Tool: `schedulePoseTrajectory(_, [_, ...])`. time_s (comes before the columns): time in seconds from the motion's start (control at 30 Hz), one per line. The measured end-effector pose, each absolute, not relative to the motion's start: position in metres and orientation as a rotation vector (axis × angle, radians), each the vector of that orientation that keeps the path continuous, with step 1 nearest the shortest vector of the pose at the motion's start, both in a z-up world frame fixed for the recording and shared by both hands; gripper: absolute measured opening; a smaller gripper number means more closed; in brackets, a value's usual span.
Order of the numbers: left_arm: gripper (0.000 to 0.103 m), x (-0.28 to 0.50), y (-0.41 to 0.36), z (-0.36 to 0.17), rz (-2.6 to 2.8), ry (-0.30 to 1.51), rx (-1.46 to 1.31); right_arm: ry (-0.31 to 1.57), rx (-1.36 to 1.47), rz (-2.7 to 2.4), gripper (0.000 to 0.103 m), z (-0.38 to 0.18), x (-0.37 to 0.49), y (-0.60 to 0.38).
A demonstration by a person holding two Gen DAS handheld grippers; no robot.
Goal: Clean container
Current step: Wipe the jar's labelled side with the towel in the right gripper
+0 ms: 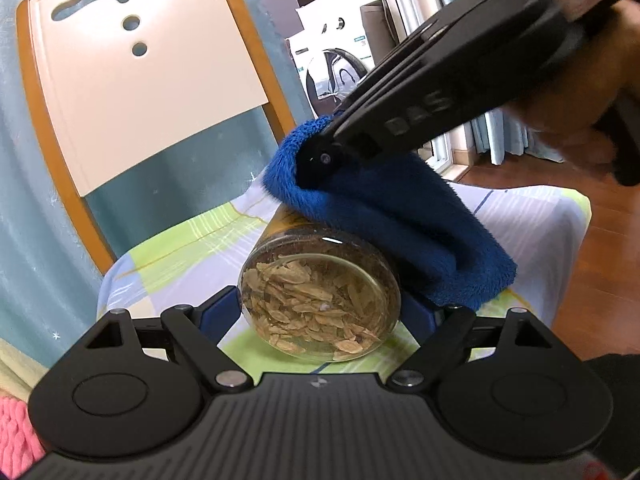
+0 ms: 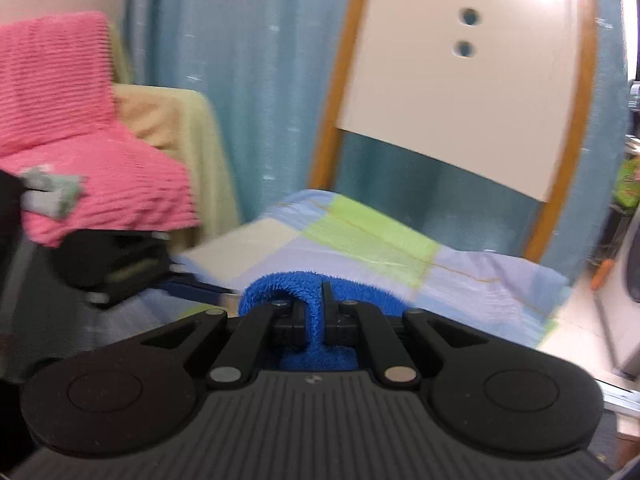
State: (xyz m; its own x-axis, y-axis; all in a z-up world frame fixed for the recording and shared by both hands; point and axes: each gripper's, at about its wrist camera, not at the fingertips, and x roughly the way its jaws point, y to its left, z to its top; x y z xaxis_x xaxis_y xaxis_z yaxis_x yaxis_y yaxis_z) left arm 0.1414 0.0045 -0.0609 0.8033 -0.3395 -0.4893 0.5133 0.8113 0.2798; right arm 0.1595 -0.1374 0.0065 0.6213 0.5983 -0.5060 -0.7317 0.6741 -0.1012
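Note:
A clear glass jar (image 1: 320,296) of tan dried slices lies on its side, its base towards the left wrist camera. My left gripper (image 1: 320,312) is shut on the jar, one blue pad on each side of it. A blue terry cloth (image 1: 392,216) is draped over the jar's upper right side. From the upper right comes my right gripper (image 1: 316,156), shut on the cloth and pressing it to the jar. In the right wrist view the blue cloth (image 2: 314,320) is pinched between the fingers of the right gripper (image 2: 314,312); the jar is hidden below it.
A chair with a cream back panel (image 1: 136,68) and orange frame stands behind, its seat under a checked green and lilac cover (image 1: 188,248). A pink knitted throw (image 2: 76,120) lies on another seat to the left. A washing machine (image 1: 332,72) and wooden floor (image 1: 608,248) are at the right.

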Motion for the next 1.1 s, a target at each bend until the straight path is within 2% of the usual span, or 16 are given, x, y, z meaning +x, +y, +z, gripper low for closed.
schedulePoseTrajectory(0.1, [0.085, 0.138, 0.005, -0.065, -0.464, 0.445, 0.421, 0.44, -0.382, 0.804, 0.004, 0.005, 0.153, -0.128])
schedulePoseTrajectory(0.33, [0.085, 0.136, 0.005, -0.067, -0.472, 0.436, 0.422, 0.463, -0.341, 0.665, 0.003, 0.003, 0.186, -0.134])
schedulePoseTrajectory(0.87, [0.085, 0.127, 0.0, -0.069, -0.472, 0.439, 0.437, 0.456, -0.4, 0.766, 0.004, 0.007, 0.152, -0.117])
schedulePoseTrajectory(1.1, [0.085, 0.122, -0.005, -0.07, -0.472, 0.436, 0.453, 0.467, -0.357, 0.645, 0.003, 0.003, 0.181, -0.132])
